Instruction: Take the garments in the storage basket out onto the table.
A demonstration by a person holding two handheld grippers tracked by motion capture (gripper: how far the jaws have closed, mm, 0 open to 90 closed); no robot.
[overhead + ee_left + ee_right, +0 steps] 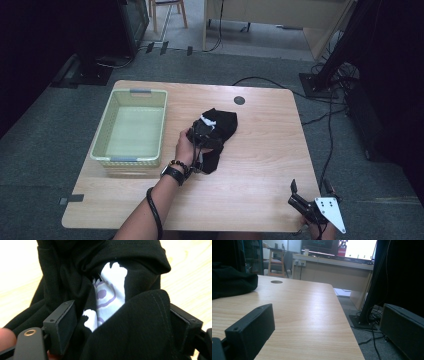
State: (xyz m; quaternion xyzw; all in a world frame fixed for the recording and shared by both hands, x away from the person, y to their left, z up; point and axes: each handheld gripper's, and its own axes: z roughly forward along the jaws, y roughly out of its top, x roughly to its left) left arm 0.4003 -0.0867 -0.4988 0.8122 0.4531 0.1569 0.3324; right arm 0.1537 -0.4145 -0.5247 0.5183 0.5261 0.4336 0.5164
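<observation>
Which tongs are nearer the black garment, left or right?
Left. The left tongs are on the black garment, jaws around a fold. The right tongs sit apart at the table's near right corner.

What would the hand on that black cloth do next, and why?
Probably close the left gripper on the black cloth and lift it. Its jaws stand on either side of a fold of fabric, with a gap left beside one, so the grip looks unfinished. The basket beside it lies empty, a likely place for it. The right gripper waits open at the table's corner.

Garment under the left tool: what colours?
Black garment with a white print outlined in purple; clearest in the left gripper view.
</observation>
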